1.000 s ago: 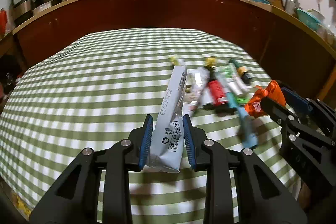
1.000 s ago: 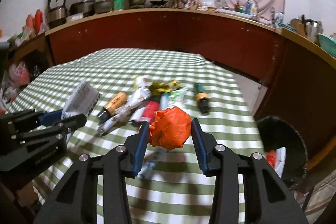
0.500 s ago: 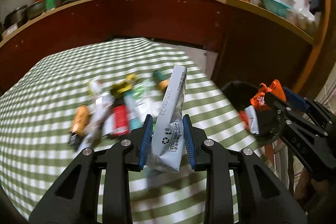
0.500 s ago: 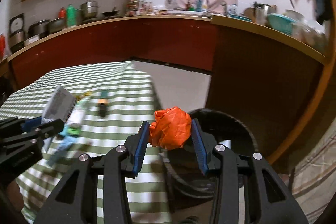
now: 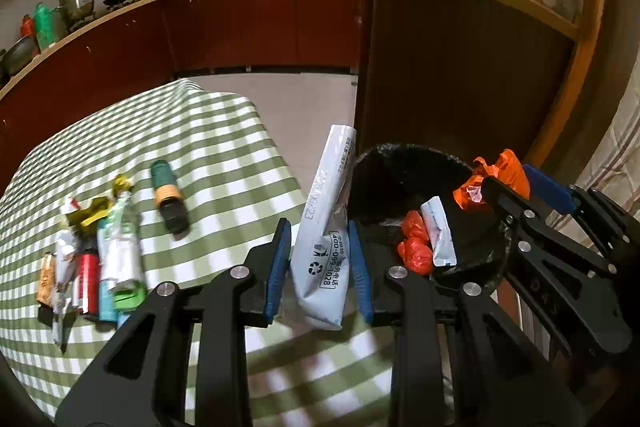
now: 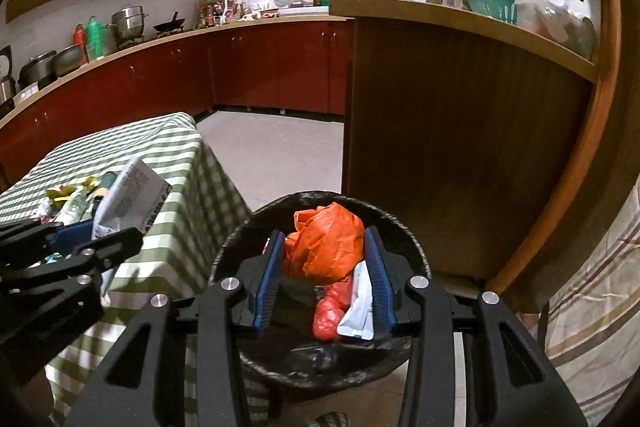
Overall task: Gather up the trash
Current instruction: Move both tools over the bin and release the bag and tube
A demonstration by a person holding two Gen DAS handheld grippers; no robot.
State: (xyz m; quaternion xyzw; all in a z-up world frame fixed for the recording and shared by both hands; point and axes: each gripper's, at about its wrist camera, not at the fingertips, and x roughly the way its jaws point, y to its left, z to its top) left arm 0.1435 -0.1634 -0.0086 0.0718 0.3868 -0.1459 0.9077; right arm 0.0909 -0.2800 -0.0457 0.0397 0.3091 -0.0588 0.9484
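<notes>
Leftmost, on my green-checked tablecloth (image 5: 224, 155): a heap of wrappers and tubes (image 5: 96, 259), with a dark green-and-orange capped bottle (image 5: 168, 197) lying just beside it. My left gripper (image 5: 320, 255) pinches a flattened white pouch (image 5: 328, 227), creased, standing upright at the table edge; it is printed with a recycling mark, "400-099-1028" and a partial date ending "/23". Next, the black-lined trash bin (image 6: 404, 227) on the floor, containing orange bags and a white packet (image 6: 358, 311). My right gripper (image 6: 324, 267), over the bin, clamps a crumpled orange plastic bag (image 6: 326, 247).
</notes>
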